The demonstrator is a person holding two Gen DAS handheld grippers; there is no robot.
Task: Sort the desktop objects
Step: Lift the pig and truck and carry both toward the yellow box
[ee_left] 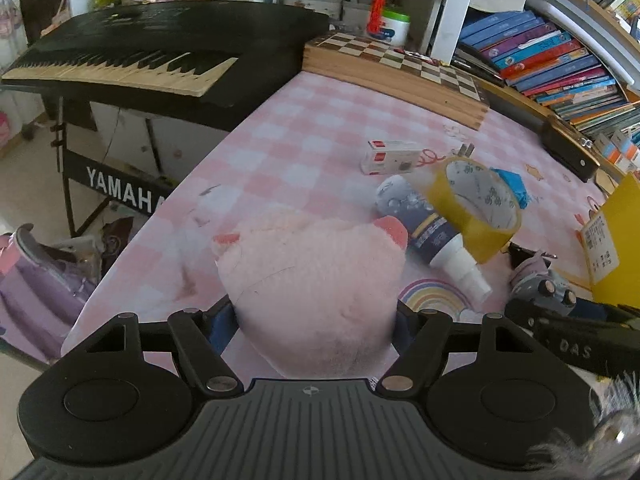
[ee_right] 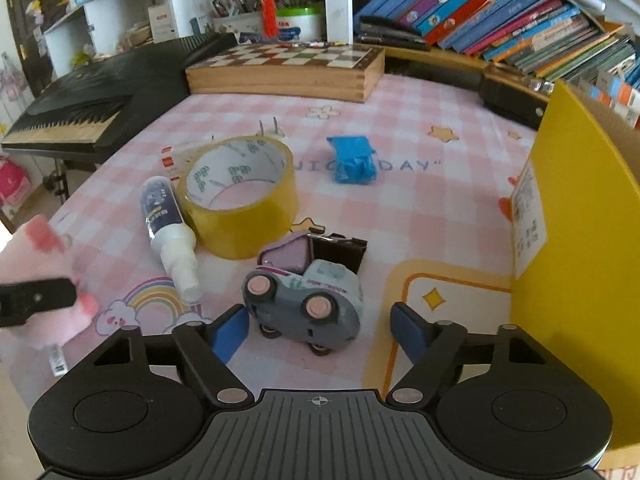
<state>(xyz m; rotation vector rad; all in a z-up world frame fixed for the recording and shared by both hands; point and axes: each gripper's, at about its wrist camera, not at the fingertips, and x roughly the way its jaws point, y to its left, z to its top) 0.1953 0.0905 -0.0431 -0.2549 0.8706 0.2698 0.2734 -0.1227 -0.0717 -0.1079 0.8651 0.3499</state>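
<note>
Two grippers work over the pink checked table (ee_right: 420,208). Left gripper (ee_left: 316,320) is clenched on a pink plush toy (ee_left: 316,280) at the near left edge. Right gripper (ee_right: 320,328) stands released astride a toy car (ee_right: 308,300), pads apart from it, just near of the yellow tape roll (ee_right: 240,200).

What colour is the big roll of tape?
Yellow tape roll, white inside with green print; clearest in the right wrist view.

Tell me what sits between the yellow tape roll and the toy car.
In the right wrist view, a black binder clip lies between the yellow tape roll and the toy car, close behind the car.
</note>
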